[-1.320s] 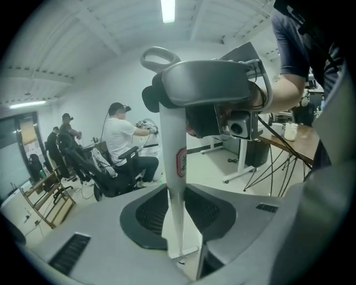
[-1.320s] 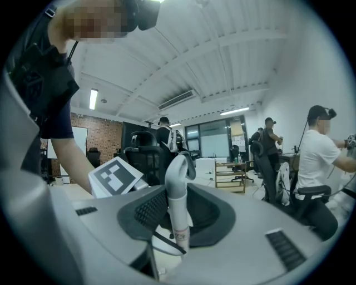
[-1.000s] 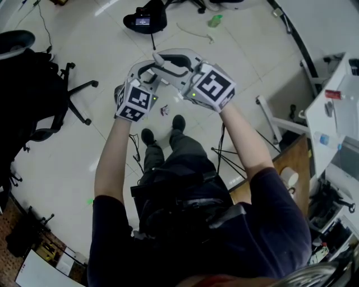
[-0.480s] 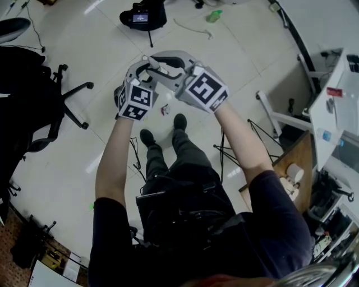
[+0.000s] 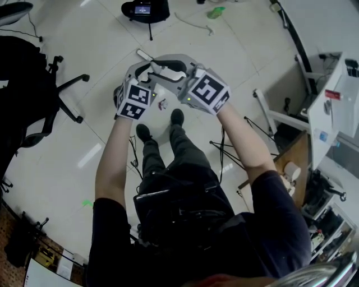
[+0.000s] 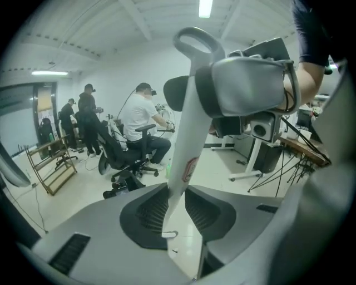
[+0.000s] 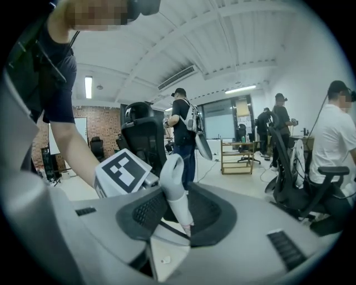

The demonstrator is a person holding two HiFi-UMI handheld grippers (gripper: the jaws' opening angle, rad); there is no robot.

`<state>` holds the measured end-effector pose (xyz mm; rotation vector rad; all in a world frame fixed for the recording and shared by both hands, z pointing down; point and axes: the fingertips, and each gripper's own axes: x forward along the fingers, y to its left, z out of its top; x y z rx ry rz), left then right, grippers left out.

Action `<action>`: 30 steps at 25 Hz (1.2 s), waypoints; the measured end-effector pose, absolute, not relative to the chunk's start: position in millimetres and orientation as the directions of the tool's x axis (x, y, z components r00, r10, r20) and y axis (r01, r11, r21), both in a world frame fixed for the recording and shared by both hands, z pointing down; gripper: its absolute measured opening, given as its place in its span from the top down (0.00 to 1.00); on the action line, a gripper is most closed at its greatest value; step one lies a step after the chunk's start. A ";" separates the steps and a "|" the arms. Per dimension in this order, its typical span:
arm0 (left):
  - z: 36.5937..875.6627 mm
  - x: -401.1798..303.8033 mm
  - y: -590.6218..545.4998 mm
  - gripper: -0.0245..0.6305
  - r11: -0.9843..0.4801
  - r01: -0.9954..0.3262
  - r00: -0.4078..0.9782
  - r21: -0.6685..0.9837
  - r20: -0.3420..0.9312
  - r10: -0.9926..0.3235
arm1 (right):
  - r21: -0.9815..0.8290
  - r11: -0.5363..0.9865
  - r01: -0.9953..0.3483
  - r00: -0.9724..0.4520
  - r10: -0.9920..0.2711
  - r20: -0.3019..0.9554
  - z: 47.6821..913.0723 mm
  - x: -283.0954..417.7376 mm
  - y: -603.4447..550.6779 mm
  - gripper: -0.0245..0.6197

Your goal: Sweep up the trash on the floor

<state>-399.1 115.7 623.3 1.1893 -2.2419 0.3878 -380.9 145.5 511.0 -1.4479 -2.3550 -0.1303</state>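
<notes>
Wide pale tiled floor (image 5: 84,151) all around, with a black office chair (image 5: 39,106) at the left side and a white worktop (image 5: 317,115) carrying small things at the right edge. Standing in the middle, seen from above, both arms stretched forward and the two tools close together.

Between them, one long white handle (image 6: 186,139) with a hanging loop (image 6: 196,40) at its top end. By judgement the handle of a broom, though no brush head in any view. Pinching its lower part with the left tool (image 6: 177,216), pads on both sides of it. Higher on the same handle, the right tool (image 7: 181,216). Jaws just opening a little there, with the handle between them and seemingly touching the pads, so only a light hold.

On the floor, the trash:
- a small crumpled scrap (image 5: 163,104) just in front of the shoes (image 5: 177,117)
- a green piece (image 5: 215,12) and a thin white strip (image 5: 193,25) far ahead
- a tiny green bit (image 5: 87,203) behind, at the left

Step in hand, as judged: readying the broom, no sweeping yet. Next: tighten the right tool, bring the brush end down to the floor behind the nearest scrap, then pull short strokes to gather it. No dustpan visible, so probably need to find one too.
</notes>
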 end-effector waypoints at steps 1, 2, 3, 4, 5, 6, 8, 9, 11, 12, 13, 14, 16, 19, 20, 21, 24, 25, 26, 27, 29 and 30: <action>623.0 -395.9 117.6 0.81 0.550 -0.835 -0.432 0.008 0.609 -0.665 | -0.123 0.465 0.876 -0.397 0.844 0.360 511.1 -377.6 148.0 0.75; 622.7 -393.0 120.0 0.81 0.540 -0.841 -0.423 0.007 0.614 -0.666 | -0.133 0.462 0.877 -0.391 0.846 0.363 511.3 -374.6 151.2 0.75; 622.6 -390.2 123.3 0.81 0.536 -0.844 -0.417 0.009 0.618 -0.667 | -0.148 0.457 0.877 -0.381 0.849 0.365 511.5 -371.7 155.1 0.75; 622.9 -387.3 127.3 0.81 0.537 -0.844 -0.413 0.014 0.621 -0.666 | -0.169 0.450 0.877 -0.369 0.855 0.364 511.9 -368.8 159.4 0.75; 623.6 -384.4 131.5 0.81 0.538 -0.843 -0.409 0.021 0.623 -0.666 | -0.196 0.443 0.875 -0.355 0.862 0.362 512.7 -365.7 163.4 0.74; 624.8 -381.3 135.2 0.81 0.536 -0.843 -0.403 0.031 0.625 -0.669 | -0.221 0.435 0.873 -0.342 0.868 0.359 513.8 -362.7 167.0 0.73; 628.3 -374.0 140.8 0.81 0.517 -0.855 -0.376 0.046 0.631 -0.678 | -0.248 0.426 0.870 -0.328 0.876 0.354 516.6 -356.9 173.2 0.73; 629.3 -370.2 142.9 0.81 0.503 -0.863 -0.363 0.046 0.636 -0.682 | -0.253 0.422 0.871 -0.323 0.878 0.355 517.4 -353.7 176.0 0.73; 628.4 -363.5 146.3 0.81 0.483 -0.875 -0.351 0.036 0.640 -0.683 | -0.261 0.414 0.872 -0.309 0.879 0.363 517.2 -346.1 180.3 0.73; 627.4 -360.8 147.7 0.81 0.482 -0.876 -0.354 0.032 0.638 -0.684 | -0.267 0.409 0.872 -0.301 0.881 0.366 516.6 -342.3 182.0 0.73; 626.9 -358.1 149.4 0.81 0.485 -0.874 -0.358 0.030 0.634 -0.685 | -0.274 0.405 0.872 -0.295 0.883 0.366 516.2 -339.1 183.8 0.73; 627.1 -355.4 151.5 0.81 0.490 -0.871 -0.363 0.032 0.630 -0.686 | -0.282 0.401 0.872 -0.289 0.885 0.365 516.4 -336.2 186.1 0.73; 629.2 -350.1 157.4 0.81 0.495 -0.868 -0.367 0.037 0.625 -0.689 | -0.299 0.392 0.870 -0.277 0.891 0.360 518.1 -330.9 192.6 0.72; 630.9 -341.2 168.3 0.81 0.493 -0.870 -0.368 0.028 0.629 -0.685 | -0.323 0.382 0.866 -0.267 0.898 0.349 519.9 -321.7 204.9 0.72; 630.2 -337.5 172.3 0.81 0.492 -0.870 -0.371 0.020 0.632 -0.681 | -0.331 0.379 0.864 -0.264 0.902 0.342 519.3 -317.8 209.4 0.72; 629.3 -333.1 176.1 0.81 0.491 -0.871 -0.374 0.010 0.636 -0.675 | -0.338 0.372 0.864 -0.260 0.906 0.334 518.3 -313.3 213.9 0.71; 629.5 -316.7 185.3 0.81 0.483 -0.876 -0.373 -0.011 0.651 -0.662 | -0.349 0.345 0.871 -0.235 0.917 0.321 517.4 -298.0 225.8 0.71; 630.6 -311.0 188.0 0.81 0.482 -0.876 -0.371 -0.010 0.653 -0.660 | -0.353 0.337 0.873 -0.227 0.921 0.318 518.1 -292.8 229.4 0.71; 631.7 -305.7 190.9 0.81 0.484 -0.875 -0.370 -0.008 0.654 -0.659 | -0.358 0.330 0.873 -0.220 0.923 0.315 518.9 -287.7 232.9 0.71; 632.7 -300.9 193.8 0.81 0.487 -0.873 -0.373 -0.008 0.655 -0.657 | -0.362 0.325 0.874 -0.214 0.925 0.313 519.9 -282.9 236.2 0.71; 634.5 -293.5 199.5 0.81 0.498 -0.867 -0.381 -0.011 0.658 -0.649 | -0.364 0.315 0.877 -0.202 0.927 0.316 522.1 -273.9 242.3 0.71; 635.1 -290.5 202.2 0.81 0.503 -0.864 -0.385 -0.013 0.660 -0.645 | -0.367 0.312 0.876 -0.198 0.928 0.316 522.7 -270.3 245.2 0.71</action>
